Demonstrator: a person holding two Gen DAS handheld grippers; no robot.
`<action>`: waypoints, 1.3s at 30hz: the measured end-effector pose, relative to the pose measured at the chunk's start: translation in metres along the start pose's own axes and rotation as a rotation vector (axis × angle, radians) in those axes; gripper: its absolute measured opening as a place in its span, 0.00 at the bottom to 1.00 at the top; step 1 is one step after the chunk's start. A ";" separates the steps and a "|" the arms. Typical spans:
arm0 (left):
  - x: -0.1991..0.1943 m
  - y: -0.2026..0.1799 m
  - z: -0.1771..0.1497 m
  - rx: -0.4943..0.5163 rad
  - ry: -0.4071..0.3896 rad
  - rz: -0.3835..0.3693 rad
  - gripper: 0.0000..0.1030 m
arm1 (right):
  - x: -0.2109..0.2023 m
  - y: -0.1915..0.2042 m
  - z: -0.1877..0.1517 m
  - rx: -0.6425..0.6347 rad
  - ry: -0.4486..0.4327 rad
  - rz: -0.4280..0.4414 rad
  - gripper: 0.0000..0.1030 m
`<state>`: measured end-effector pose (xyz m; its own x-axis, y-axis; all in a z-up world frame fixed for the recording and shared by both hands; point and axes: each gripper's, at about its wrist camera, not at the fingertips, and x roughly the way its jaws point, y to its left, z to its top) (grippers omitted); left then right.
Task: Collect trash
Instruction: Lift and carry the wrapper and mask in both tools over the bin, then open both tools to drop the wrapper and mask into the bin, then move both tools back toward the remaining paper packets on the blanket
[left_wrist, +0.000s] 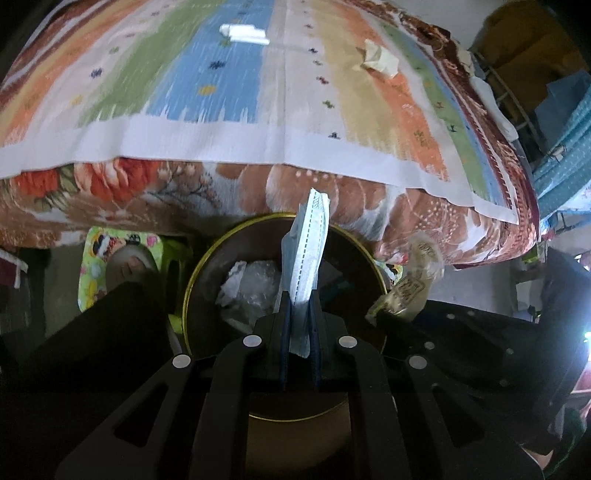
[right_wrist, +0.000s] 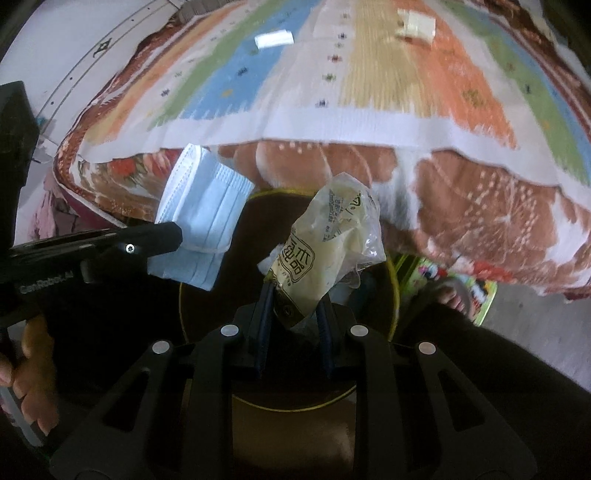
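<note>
Two pieces of trash hang over the bin (left_wrist: 192, 291).
Left gripper (left_wrist: 298, 317) is clamped on a face mask (left_wrist: 306, 254), right gripper (right_wrist: 291, 314) on a wrapper (right_wrist: 325, 240); next, both must release inside the rim.

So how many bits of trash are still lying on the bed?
2: a white piece on the blue stripe of the bedspread, and a crumpled cream paper on the orange stripe. More may lie outside the view.
</note>
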<state>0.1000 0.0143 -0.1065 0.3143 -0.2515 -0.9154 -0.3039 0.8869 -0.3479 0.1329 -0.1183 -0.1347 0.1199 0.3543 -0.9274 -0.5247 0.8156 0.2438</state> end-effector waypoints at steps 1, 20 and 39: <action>0.002 0.002 0.000 -0.013 0.011 -0.013 0.08 | 0.004 -0.001 -0.001 0.006 0.012 0.003 0.21; -0.011 0.022 0.018 -0.118 -0.050 -0.019 0.56 | 0.013 -0.011 0.005 0.061 0.032 -0.006 0.56; -0.060 0.018 0.073 -0.053 -0.250 0.036 0.90 | -0.065 -0.038 0.074 0.025 -0.234 -0.103 0.73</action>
<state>0.1413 0.0738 -0.0434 0.5131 -0.1105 -0.8512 -0.3637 0.8703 -0.3322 0.2078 -0.1384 -0.0624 0.3650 0.3621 -0.8577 -0.4787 0.8631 0.1607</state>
